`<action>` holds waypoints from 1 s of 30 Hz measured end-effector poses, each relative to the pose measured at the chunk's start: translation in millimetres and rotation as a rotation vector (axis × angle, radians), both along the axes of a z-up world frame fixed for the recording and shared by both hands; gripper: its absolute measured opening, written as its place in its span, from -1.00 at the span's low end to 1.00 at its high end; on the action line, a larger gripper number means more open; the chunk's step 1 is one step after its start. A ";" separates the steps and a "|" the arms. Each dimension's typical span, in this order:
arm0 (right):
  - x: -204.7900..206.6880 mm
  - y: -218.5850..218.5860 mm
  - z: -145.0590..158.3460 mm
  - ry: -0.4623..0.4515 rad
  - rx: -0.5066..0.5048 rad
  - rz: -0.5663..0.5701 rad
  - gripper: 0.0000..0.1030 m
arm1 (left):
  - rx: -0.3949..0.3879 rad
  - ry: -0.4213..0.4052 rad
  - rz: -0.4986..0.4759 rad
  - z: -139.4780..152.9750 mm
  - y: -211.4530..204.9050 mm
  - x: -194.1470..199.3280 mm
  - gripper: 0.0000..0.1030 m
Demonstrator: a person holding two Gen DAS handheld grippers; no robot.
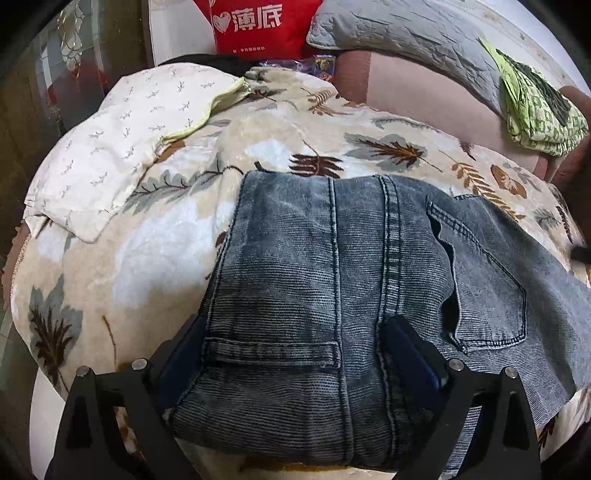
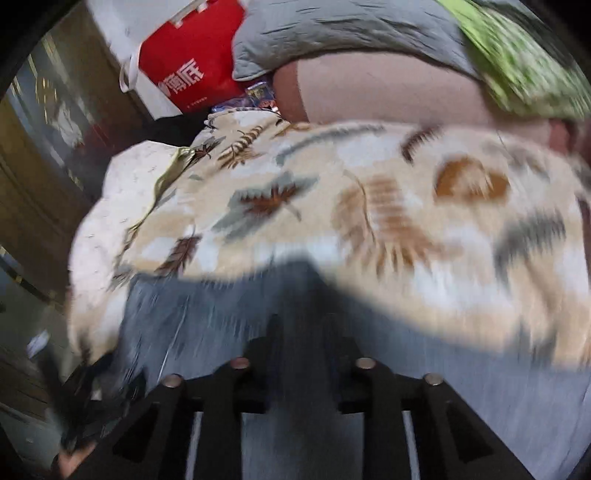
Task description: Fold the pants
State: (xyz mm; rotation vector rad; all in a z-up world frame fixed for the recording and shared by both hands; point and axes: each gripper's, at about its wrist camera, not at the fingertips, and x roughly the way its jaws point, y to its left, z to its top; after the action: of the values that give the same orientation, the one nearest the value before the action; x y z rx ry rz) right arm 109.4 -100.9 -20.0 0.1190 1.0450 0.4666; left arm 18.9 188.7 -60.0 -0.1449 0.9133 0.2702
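Note:
Grey-blue jeans (image 1: 332,258) lie folded on a leaf-patterned blanket (image 1: 166,240), back pockets up. My left gripper (image 1: 299,325) rests on them near the front with its jaws wide apart. One finger sits at the denim's left edge and the other on the centre seam, so a broad band of denim lies between them. The right wrist view is blurred by motion. There my right gripper (image 2: 303,325) hovers over the jeans (image 2: 184,325) close to the blanket (image 2: 369,206). Its fingers stand a narrow gap apart and I see nothing pinched between them.
A white patterned pillowcase (image 1: 110,147) lies on the blanket's left side. Behind stand a red bag (image 1: 258,26), a grey quilted pillow (image 1: 399,33) and a green cloth (image 1: 535,103) on a pink sofa back. The blanket drops off at the left.

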 end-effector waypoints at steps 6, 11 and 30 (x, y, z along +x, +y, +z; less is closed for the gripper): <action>-59.3 -112.8 -22.7 0.073 0.095 -0.250 -0.45 | 0.106 -0.129 -0.019 36.1 -22.8 -16.8 0.90; -77.6 -206.0 -46.5 0.118 0.179 -0.480 -0.34 | 0.105 -0.156 -0.141 45.4 -69.0 -12.4 0.90; -121.2 -294.6 -26.8 -0.091 0.364 -0.709 0.39 | 0.105 0.029 -0.142 14.3 -81.7 8.9 0.90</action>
State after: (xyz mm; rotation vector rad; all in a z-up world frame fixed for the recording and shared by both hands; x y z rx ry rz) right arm -11.8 -395.5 -46.8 0.7581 0.7541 0.0082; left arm 27.7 107.1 -45.6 0.0212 0.9315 0.1878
